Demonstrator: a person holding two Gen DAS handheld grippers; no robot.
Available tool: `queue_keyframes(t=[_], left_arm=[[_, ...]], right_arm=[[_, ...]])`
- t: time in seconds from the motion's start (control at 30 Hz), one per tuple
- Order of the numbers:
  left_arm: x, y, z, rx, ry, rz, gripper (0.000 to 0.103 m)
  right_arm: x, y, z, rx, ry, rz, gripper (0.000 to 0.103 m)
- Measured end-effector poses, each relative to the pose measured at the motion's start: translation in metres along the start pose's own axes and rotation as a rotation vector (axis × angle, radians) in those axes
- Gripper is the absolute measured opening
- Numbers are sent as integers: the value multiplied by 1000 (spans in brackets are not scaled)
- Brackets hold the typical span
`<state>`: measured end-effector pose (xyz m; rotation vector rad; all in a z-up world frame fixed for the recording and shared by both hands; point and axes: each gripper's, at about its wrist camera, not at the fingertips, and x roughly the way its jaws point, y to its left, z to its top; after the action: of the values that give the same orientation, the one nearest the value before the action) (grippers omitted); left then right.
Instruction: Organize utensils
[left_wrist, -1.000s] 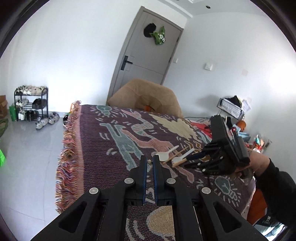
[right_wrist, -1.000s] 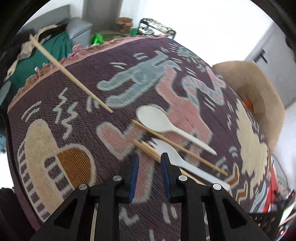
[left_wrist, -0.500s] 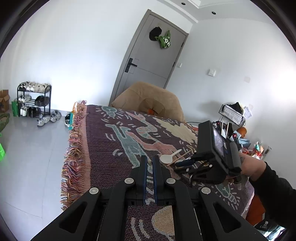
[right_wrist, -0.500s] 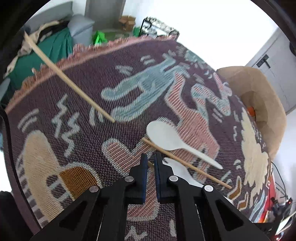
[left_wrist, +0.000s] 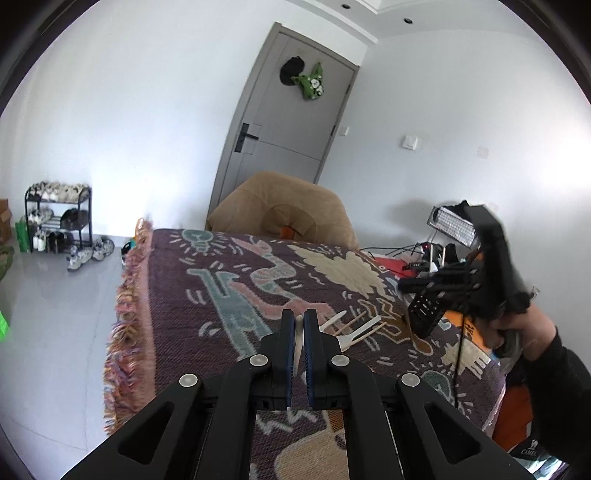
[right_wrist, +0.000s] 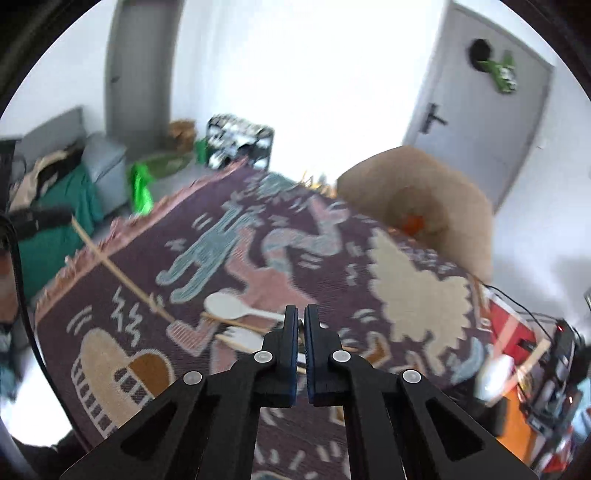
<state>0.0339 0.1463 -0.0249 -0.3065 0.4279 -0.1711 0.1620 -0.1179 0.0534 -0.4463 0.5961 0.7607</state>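
Evidently this is the pick-up step. The left gripper (left_wrist: 299, 322), at the lower centre of its own view, is clenched on a long chopstick (right_wrist: 122, 275), which runs from the left edge of the right wrist view down toward the middle. The right gripper (right_wrist: 301, 314) has just been closing its jaws and is now clamped. In the left view a thin brown stick, probably a second chopstick (left_wrist: 410, 323), seems to hang from its tips, though blur makes that a judgement. The spoon (right_wrist: 229, 306), fork (right_wrist: 243, 336) and 2 loose chopsticks (right_wrist: 240, 326) lie together on the patterned rug (right_wrist: 295, 221), mid-frame. Next, the 2 sticks need pairing and carrying to a holder; where that stands I cannot tell.
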Motion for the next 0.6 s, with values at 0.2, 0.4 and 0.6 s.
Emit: queue_keyframes(t=[0.2,0.4,0.6], left_arm=[[17,-32,9,72,5,6,5],[26,-53,22,110,-5,-11,5],[35,-80,52,143,-43,-65,4]], right_arm=[[-50,-44,-3,125,-132,-60,4],[-102,-76,4,219,-270,-109,4],[-161,-103,6,282,-407,-146,4]])
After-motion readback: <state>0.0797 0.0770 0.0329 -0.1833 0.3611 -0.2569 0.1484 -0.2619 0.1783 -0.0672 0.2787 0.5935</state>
